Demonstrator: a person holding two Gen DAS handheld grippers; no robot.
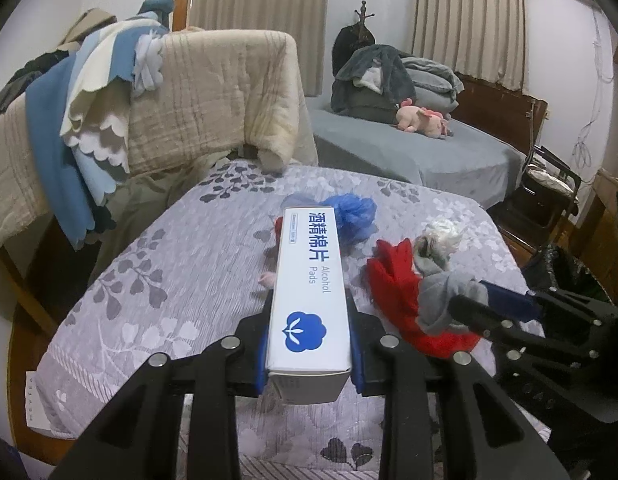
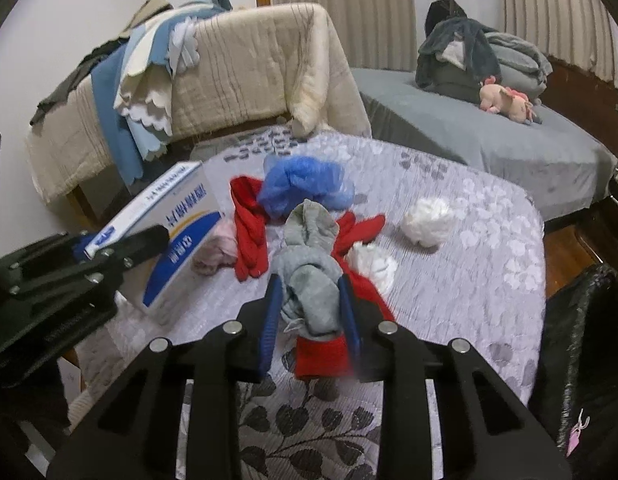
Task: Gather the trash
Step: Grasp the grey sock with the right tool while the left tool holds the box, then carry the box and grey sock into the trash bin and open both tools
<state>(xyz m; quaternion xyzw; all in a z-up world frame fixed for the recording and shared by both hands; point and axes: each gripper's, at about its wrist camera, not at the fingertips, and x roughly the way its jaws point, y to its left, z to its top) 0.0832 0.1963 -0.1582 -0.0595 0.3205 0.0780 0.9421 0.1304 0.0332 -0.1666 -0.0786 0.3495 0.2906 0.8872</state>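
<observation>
My left gripper (image 1: 309, 344) is shut on a long white alcohol pads box (image 1: 309, 280) and holds it above the grey leaf-patterned bedspread (image 1: 181, 280); the box also shows in the right wrist view (image 2: 181, 232). My right gripper (image 2: 311, 308) is shut on a grey sock (image 2: 309, 276), seen from the left wrist view too (image 1: 441, 292). Under and around the sock lie red socks (image 2: 249, 236), a crumpled blue plastic bag (image 2: 305, 188), a pink cloth (image 2: 217, 248) and white crumpled tissue wads (image 2: 427, 220).
A black trash bag (image 2: 581, 344) stands at the bed's right side. A cream quilt (image 1: 213, 92) and blue blankets hang over a rail behind. A second grey bed (image 1: 413, 148) with folded clothes and a pink plush toy (image 1: 425, 120) lies beyond.
</observation>
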